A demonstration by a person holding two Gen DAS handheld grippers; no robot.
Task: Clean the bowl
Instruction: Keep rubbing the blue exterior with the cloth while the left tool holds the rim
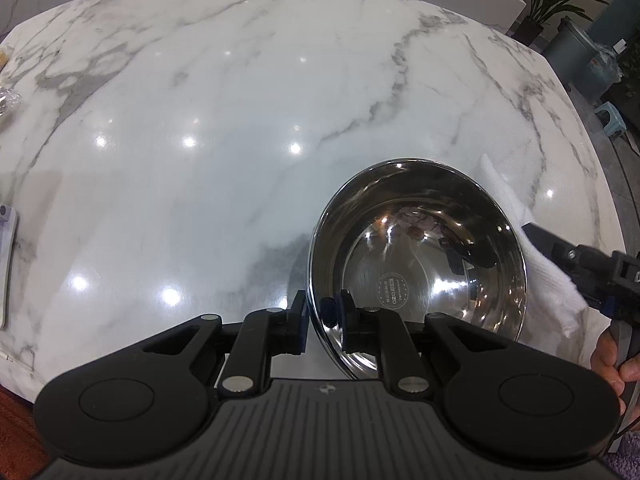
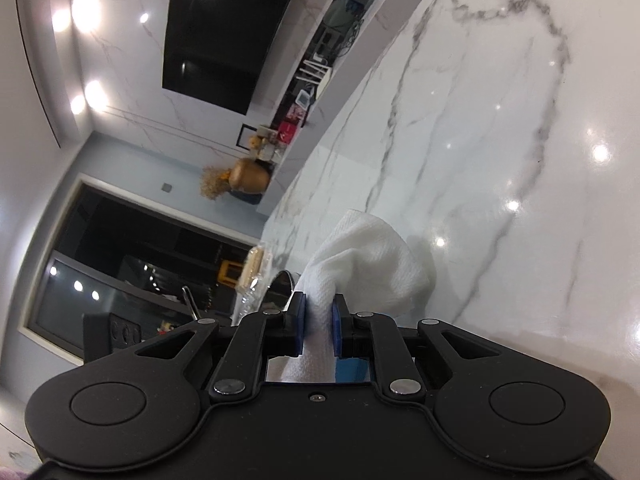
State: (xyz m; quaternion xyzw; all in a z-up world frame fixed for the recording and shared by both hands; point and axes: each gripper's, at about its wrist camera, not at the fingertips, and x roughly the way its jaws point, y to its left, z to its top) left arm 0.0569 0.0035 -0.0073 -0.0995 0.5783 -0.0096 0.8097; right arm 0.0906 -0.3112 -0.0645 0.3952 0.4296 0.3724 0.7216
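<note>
Left to right across the left wrist view: a flat pale purple-edged object (image 1: 7, 264) at the far left edge of the glossy white marble tabletop with grey veins (image 1: 224, 128), partly cut off and too little shown to identify. A crinkled clear wrapper (image 1: 6, 98) further up that same edge. Wide bare stone through the middle, dotted with ceiling-light reflections.

Low centre: the left gripper (image 1: 323, 312), black with blue pads, clamped narrowly on the near rim of the round polished stainless-steel bowl (image 1: 424, 248). One pad outside the wall, the other inside, rim pinched between. Bowl tipped up toward the camera, mirror interior facing the lens, a circular printed mark low on its inner wall. Bowl directly ahead of and slightly right of the fingertips.

Right of the bowl: a white textured paper towel (image 1: 524, 240) draped just beside and behind the bowl's right rim. Further right, the right gripper entering from the edge, with the person's hand (image 1: 610, 354) wrapped round its handle. Beyond the table corner, a grey bin (image 1: 576, 56) and a potted green plant (image 1: 548, 0).

In the right wrist view, much rotated: a dark wall screen (image 2: 228, 28) and a golden vase (image 2: 248, 178) at left, the bowl's rim peeking just left of the fingertips. Centre: the right gripper (image 2: 319, 322) closed tight on the white towel, a bunched fold standing up past the blue pads. Marble filling the right side
</note>
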